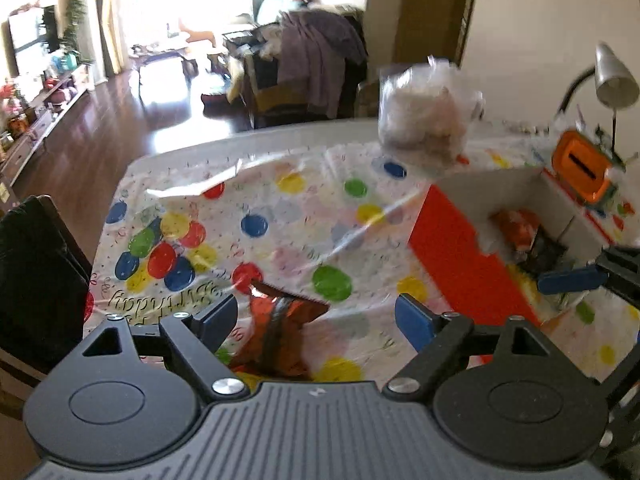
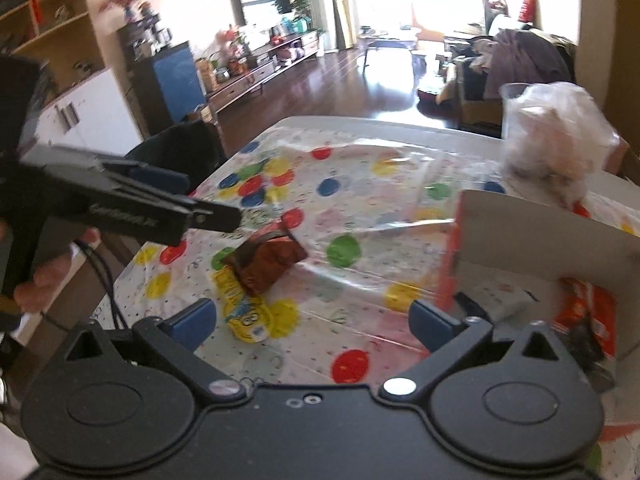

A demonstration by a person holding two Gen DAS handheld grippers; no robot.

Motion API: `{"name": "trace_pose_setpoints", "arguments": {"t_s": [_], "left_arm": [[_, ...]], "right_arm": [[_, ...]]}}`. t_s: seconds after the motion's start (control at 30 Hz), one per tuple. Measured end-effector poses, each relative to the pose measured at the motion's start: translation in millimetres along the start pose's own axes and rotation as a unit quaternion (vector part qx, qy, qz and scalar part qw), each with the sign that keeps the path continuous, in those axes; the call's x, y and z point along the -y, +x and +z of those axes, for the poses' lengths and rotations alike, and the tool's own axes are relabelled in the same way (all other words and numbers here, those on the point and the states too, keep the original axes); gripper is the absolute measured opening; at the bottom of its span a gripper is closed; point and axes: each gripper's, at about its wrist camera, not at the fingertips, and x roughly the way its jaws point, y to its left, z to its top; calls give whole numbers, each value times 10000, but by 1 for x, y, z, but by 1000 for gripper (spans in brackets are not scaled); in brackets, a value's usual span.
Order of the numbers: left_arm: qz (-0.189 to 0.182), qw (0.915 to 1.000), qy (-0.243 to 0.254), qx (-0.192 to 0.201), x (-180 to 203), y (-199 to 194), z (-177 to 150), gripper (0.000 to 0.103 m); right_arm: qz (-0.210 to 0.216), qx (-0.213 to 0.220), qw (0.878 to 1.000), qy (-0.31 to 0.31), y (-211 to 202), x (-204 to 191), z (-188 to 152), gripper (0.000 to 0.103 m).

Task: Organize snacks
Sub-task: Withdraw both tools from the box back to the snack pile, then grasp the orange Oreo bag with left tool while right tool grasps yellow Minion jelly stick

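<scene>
Tablecloth (image 1: 280,216): balloon-print plastic sheet covers your table (living room lies beyond, upper frame).
Left gripper (image 1: 316,316): spread wide, holding nothing.
Brown snack packet (image 1: 276,332): lower centre of the left view, between your left fingers, long axis running away from you.
Yellow snack packet (image 2: 244,304): just below the brown one in the right view.
Right gripper (image 2: 312,320): spread too, farther from the brown packet.
Box (image 1: 452,236): right of frame, open, snacks inside.
</scene>
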Motion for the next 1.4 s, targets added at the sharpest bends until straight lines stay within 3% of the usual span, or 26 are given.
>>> {"name": "trace_pose_setpoints", "arguments": {"t_s": [0.27,0.63,0.87,1.07,1.23,1.37,1.4], "left_arm": [[-275,9970,484,-541,-28,38,-10,86],[-316,9909,742,-1077,-45,93,-19,86],[-411,9894,534,-1289,-50,118,-10,86],[-381,9870,438,-1500,-50,137,1,86],[-463,9845,313,-1662,-51,148,4,85],[-502,9811,275,-1847,-51,155,3,64],[-489,9806,273,-1878,-51,156,3,63]], "right_arm": [[-90,-397,9979,-507,53,-37,-5,103],[-93,-921,9903,-1032,119,-62,-12,102],[65,-1252,9847,-1208,152,-63,-8,99],[209,-1536,9795,-1288,177,-64,-4,85],[342,-1550,9769,-1430,183,-71,-4,83],[373,-1518,9737,-1656,187,-77,-4,81],[374,-1492,9735,-1692,187,-79,-4,78]]}}
